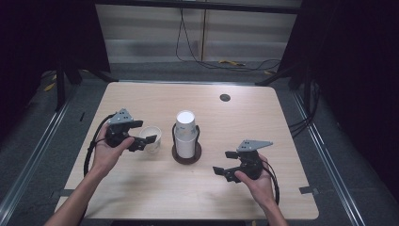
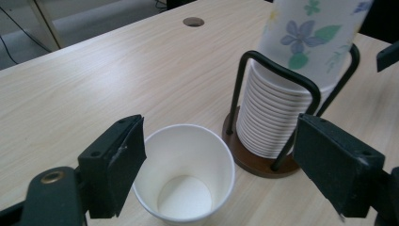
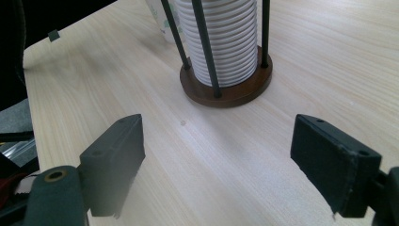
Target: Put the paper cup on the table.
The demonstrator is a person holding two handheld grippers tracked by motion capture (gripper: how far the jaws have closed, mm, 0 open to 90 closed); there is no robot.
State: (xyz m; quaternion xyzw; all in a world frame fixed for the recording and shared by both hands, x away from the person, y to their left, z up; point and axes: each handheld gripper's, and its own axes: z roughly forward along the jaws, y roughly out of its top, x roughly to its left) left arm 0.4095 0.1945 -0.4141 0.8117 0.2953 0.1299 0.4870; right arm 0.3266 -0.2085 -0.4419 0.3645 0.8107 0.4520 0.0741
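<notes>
White paper cup [image 2: 186,172] stands upright between my left gripper's [image 2: 219,165] spread fingers [image 2: 115,165], nearer the left one, apparently unpinched. Just beyond the right finger sits the cup stack [image 2: 282,108] in its holder. My right gripper [image 3: 221,165] is spread over bare table [image 3: 226,155].
</notes>
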